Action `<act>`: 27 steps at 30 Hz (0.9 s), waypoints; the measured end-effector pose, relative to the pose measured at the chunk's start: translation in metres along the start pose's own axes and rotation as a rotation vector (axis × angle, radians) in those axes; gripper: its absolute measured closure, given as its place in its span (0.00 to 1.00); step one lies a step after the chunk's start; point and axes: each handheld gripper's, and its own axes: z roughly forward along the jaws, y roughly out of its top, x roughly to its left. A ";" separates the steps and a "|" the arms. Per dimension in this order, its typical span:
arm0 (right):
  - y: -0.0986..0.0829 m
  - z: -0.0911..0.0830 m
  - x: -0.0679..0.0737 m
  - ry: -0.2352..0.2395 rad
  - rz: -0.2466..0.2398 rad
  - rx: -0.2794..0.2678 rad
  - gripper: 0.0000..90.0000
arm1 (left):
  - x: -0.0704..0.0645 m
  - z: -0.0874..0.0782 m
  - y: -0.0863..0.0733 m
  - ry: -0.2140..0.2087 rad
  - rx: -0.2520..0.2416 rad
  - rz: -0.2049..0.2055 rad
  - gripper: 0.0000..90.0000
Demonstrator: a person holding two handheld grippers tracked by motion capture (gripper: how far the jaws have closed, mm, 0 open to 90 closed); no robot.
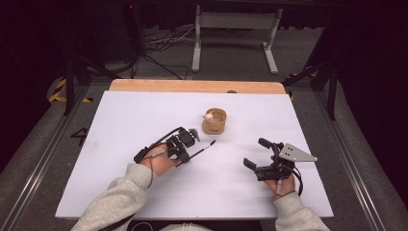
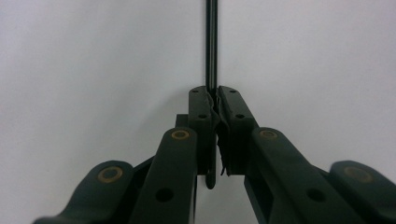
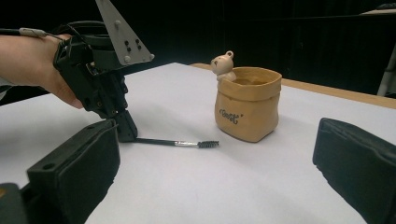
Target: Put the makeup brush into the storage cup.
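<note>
- Your left claw (image 1: 185, 147): clamped tight on the handle of the thin black bristle-tipped brush (image 1: 204, 147), held low over the white tabletop (image 1: 144, 115), tip aimed toward the tan ceramic bear pot (image 1: 214, 121).
- Your right claw (image 1: 255, 154): spread wide, holding nothing, resting apart, free to assist.

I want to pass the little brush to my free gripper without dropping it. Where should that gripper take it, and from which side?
Probably the bare black stem of the brush, between the left gripper and the metal ferrule. It lies low over the white table, bristles towards the tan pot, so the open right gripper should come from above, jaws straddling the stem.
</note>
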 end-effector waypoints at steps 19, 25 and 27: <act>0.000 -0.001 -0.001 -0.005 0.009 0.002 0.01 | -0.011 -0.022 -0.003 0.010 -0.053 0.052 0.95; 0.000 -0.001 -0.001 -0.006 0.011 0.001 0.01 | -0.015 -0.035 -0.005 0.016 -0.102 0.069 0.95; 0.000 -0.001 -0.001 -0.005 0.008 0.000 0.01 | -0.018 -0.040 -0.007 0.021 -0.128 0.071 0.95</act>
